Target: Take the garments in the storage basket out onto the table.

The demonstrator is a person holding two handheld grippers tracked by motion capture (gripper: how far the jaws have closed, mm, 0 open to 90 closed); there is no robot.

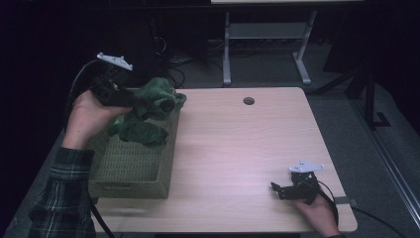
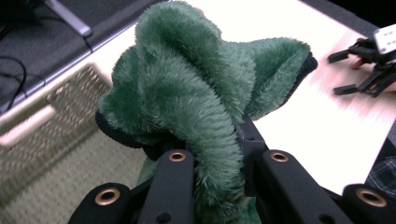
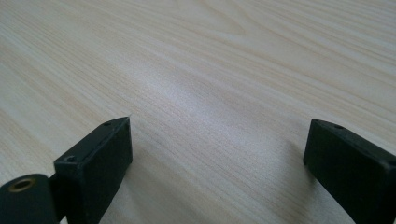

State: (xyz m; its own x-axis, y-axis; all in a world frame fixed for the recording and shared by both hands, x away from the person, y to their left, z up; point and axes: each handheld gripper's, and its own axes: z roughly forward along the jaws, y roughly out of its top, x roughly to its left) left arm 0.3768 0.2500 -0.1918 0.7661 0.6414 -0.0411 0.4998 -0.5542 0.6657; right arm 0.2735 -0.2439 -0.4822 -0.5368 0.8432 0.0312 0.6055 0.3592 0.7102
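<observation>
- Two grippers are in my feeds, one at each side of the counter [image 1: 237, 144].
- From the high view, my left gripper [image 1: 130, 99] is up in the air over the far end of a woven green basket [image 1: 133, 171] that sits on the counter's left part. It is clamped on a green plush toy [image 1: 151, 111], which hangs from it above the basket's open top; from here I cannot tell whether the toy's low end touches the basket.
- The left gripper view gives what the high view cannot: the two black jaws of the left gripper [image 2: 217, 158] pinch a fold of the plush toy [image 2: 196, 93] between them, fur squeezed out above and below, with dark trim at the toy's edges. Behind the toy lies the basket [image 2: 51, 135], its weave and a pale label on its wall visible, and past the toy's right edge the pale counter [image 2: 299, 126].
- That same view also catches the right gripper [image 2: 355, 70] far off on the counter, jaws spread.
- The high view places my right gripper [image 1: 276, 191] near the counter's near right corner, held in a hand [image 1: 317, 210] and pointing left, well apart from the basket and toy.
- The right gripper view confirms its state: the jaws of the right gripper [image 3: 217, 140] stand wide apart with bare wood grain of the counter [image 3: 210, 60] between them.
</observation>
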